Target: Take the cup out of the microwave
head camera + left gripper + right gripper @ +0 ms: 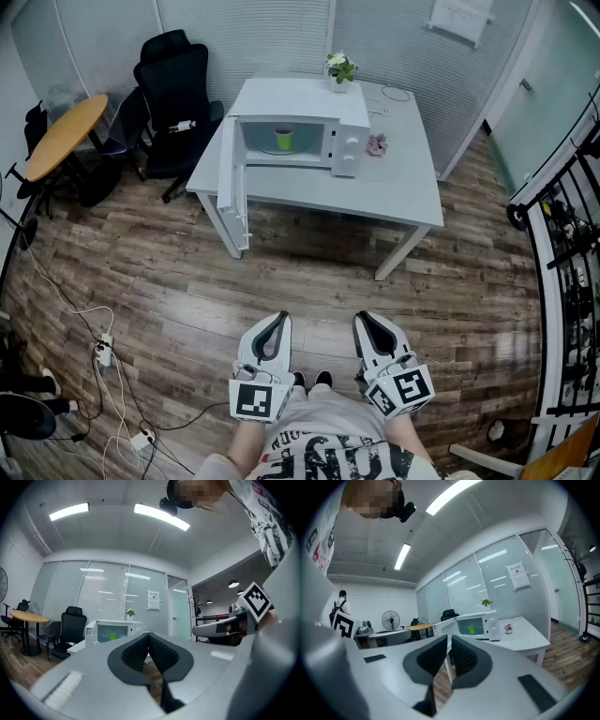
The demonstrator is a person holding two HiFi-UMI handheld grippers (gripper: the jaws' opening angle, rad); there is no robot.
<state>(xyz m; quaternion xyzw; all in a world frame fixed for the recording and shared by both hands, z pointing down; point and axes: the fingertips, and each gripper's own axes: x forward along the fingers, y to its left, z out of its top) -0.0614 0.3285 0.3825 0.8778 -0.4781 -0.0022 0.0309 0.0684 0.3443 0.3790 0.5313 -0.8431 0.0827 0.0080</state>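
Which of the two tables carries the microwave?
The white rectangular table bears the microwave; the round wooden table stands apart at the left.

the room is evenly bright. long ceiling strip lights (161, 516) glow white overhead and leave pale glare on the glossy wooden floor (187, 281). shadows are soft, the darkest lying under the worktop (394, 187). all three views bow hard at the edges, and both gripper views have dark rounded corners. the left gripper (149, 633) blurs close to its lens, while the far room stays fairly sharp.
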